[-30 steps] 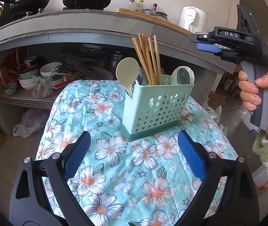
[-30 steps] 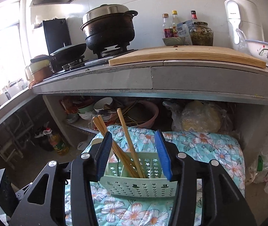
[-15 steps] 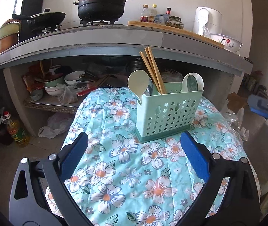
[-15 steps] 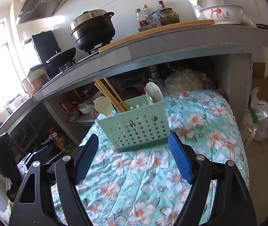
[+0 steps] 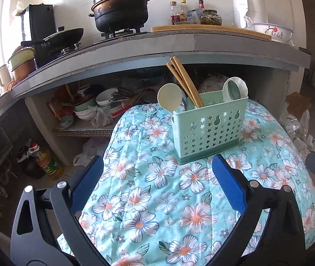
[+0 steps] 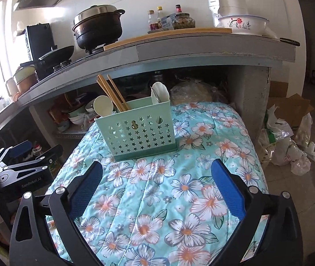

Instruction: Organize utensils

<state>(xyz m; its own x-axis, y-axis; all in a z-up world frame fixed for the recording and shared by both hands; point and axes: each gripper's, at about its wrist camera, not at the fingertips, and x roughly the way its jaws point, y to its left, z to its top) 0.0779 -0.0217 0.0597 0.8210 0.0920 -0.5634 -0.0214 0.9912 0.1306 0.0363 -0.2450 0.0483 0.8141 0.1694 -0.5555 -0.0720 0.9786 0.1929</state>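
- Left wrist view: the left gripper [image 5: 157, 177] hangs with its fingers spread wide and nothing between them, above a table covered with a turquoise flowered cloth [image 5: 157, 199].
- Straight ahead of it, a little to the right, a pale green utensil holder [image 5: 208, 130] with star cut-outs stands upright on the cloth, well apart from the fingertips.
- Inside the holder, wooden chopsticks [image 5: 182, 82] lean left, a cream spoon [image 5: 168, 97] stands at the left end and a white spoon [image 5: 234, 88] at the right end.
- Beyond the table runs a grey counter [image 5: 135, 48]; on it sit a black pot [image 5: 120, 11], a wooden board [image 5: 210, 30], sauce bottles [image 5: 179, 12] and a flowered bowl [image 5: 272, 31].
- Under the counter, to the left, a shelf holds stacked bowls and dishes [image 5: 99, 104]; an oil bottle [image 5: 46, 160] stands on the floor.
- Right wrist view: the right gripper [image 6: 157, 177] is likewise spread wide and empty over the cloth, with the holder ahead and slightly left.
- Far to its right, plastic bags [image 6: 290, 146] and a cardboard box [image 6: 290, 108] lie on the floor.
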